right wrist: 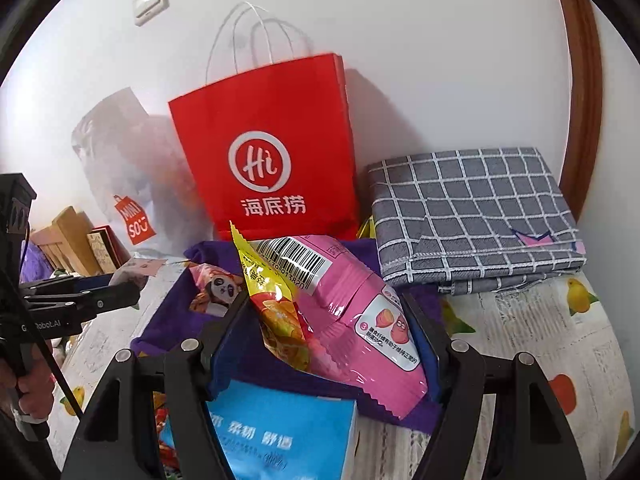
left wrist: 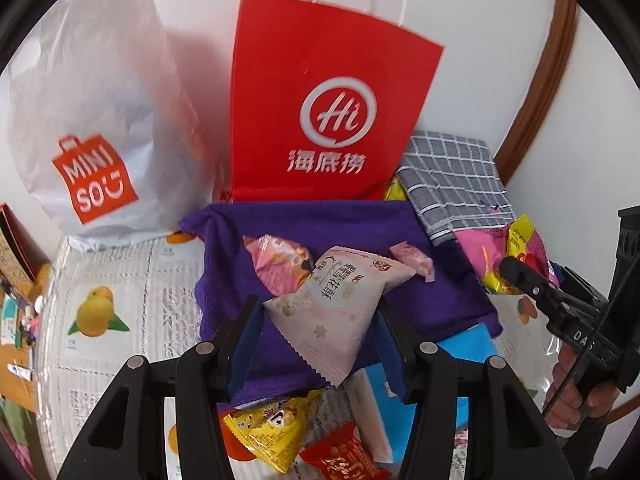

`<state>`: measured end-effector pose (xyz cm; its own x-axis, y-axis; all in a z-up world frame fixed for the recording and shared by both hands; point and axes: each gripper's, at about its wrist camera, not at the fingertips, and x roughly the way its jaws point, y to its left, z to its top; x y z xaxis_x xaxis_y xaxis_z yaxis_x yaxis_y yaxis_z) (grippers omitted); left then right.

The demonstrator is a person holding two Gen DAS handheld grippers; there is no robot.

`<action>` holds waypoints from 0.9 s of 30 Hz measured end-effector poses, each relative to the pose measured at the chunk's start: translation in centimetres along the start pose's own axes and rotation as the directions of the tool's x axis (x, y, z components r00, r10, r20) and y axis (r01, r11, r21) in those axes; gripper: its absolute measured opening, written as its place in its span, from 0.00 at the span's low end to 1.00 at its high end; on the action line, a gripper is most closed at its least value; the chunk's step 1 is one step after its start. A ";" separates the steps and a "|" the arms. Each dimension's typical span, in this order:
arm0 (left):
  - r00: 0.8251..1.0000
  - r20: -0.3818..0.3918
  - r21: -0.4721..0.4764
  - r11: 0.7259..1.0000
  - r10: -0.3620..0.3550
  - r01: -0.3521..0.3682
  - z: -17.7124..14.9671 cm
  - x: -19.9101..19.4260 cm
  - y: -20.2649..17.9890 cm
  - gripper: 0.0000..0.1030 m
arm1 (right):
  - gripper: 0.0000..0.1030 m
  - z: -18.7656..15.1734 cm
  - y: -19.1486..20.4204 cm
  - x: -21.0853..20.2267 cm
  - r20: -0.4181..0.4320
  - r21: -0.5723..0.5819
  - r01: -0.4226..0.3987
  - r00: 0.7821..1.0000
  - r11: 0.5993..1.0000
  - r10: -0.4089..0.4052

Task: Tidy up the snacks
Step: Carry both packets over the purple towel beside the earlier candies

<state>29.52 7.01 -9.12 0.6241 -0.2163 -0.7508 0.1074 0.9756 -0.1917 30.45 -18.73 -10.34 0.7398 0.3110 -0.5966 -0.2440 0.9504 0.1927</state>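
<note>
My left gripper (left wrist: 320,312) is shut on a pale pink-white snack packet (left wrist: 340,304), held above a purple cloth (left wrist: 240,248). Two small pink snacks (left wrist: 280,260) lie on the cloth beyond it. My right gripper (right wrist: 324,308) is shut on a large pink snack bag (right wrist: 360,304) together with a yellow snack bag (right wrist: 276,300), held above the same purple cloth (right wrist: 168,320). A red paper bag (left wrist: 332,100) stands upright against the wall behind the cloth; it also shows in the right wrist view (right wrist: 264,160). The right gripper shows in the left view (left wrist: 520,276).
A white Miniso plastic bag (left wrist: 92,120) stands left of the red bag. A folded grey checked cloth (right wrist: 472,216) lies to the right. A blue tissue pack (right wrist: 280,436) and yellow (left wrist: 268,432) and red (left wrist: 340,460) snacks lie near the front. The tablecloth (left wrist: 104,320) has a fruit print.
</note>
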 end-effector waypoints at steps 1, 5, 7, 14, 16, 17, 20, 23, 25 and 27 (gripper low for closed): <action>1.000 -0.008 -0.003 1.000 0.003 -0.003 -0.2 0.5 0.4 0.50 | 0.69 -0.2 -0.3 0.6 0.001 0.012 0.003 1.000 1.000 -0.003; 1.000 -0.012 -0.018 1.000 -0.001 0.001 -0.6 1.9 1.5 0.51 | 0.69 -0.9 -1.0 2.4 -0.035 0.030 0.000 0.999 1.000 0.001; 1.000 -0.028 -0.031 1.000 0.003 -0.004 -0.8 2.5 2.0 0.50 | 0.69 -1.4 -1.2 2.7 -0.038 0.016 0.012 0.999 1.000 -0.011; 0.999 -0.026 -0.044 0.999 0.019 -0.020 -1.3 3.1 2.7 0.51 | 0.69 -2.2 -1.6 3.3 -0.044 0.016 0.019 0.999 1.000 -0.019; 0.999 -0.029 -0.046 0.999 0.025 -0.027 -1.3 3.5 2.8 0.51 | 0.69 -2.3 -1.5 3.3 -0.031 -0.001 0.031 0.999 1.000 -0.031; 0.999 -0.031 -0.047 0.999 0.026 -0.028 -1.3 3.6 2.8 0.51 | 0.69 -2.4 -1.5 3.2 -0.026 -0.008 0.037 0.999 0.999 -0.038; 0.999 -0.036 -0.044 0.998 0.033 -0.035 -1.4 4.1 2.7 0.51 | 0.69 -2.5 -1.7 3.4 -0.026 0.001 0.039 0.999 0.999 -0.039; 0.998 -0.043 -0.048 0.998 0.035 -0.037 -1.5 4.8 2.8 0.51 | 0.69 -2.6 -2.2 3.9 -0.036 0.026 0.026 0.999 0.999 -0.025; 0.998 -0.050 -0.052 0.998 0.035 -0.038 -1.6 5.1 2.9 0.51 | 0.69 -2.7 -2.3 4.1 -0.044 0.031 0.032 0.999 0.999 -0.031; 0.998 -0.055 -0.053 0.998 0.043 -0.046 -1.7 5.5 3.0 0.51 | 0.69 -2.7 -2.4 4.2 -0.049 0.034 0.038 0.998 0.999 -0.036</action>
<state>31.93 8.66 -14.85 0.5847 -0.1761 -0.7919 0.0378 0.9810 -0.1903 32.48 -19.68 -15.44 0.7167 0.2760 -0.6404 -0.1946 0.9610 0.1964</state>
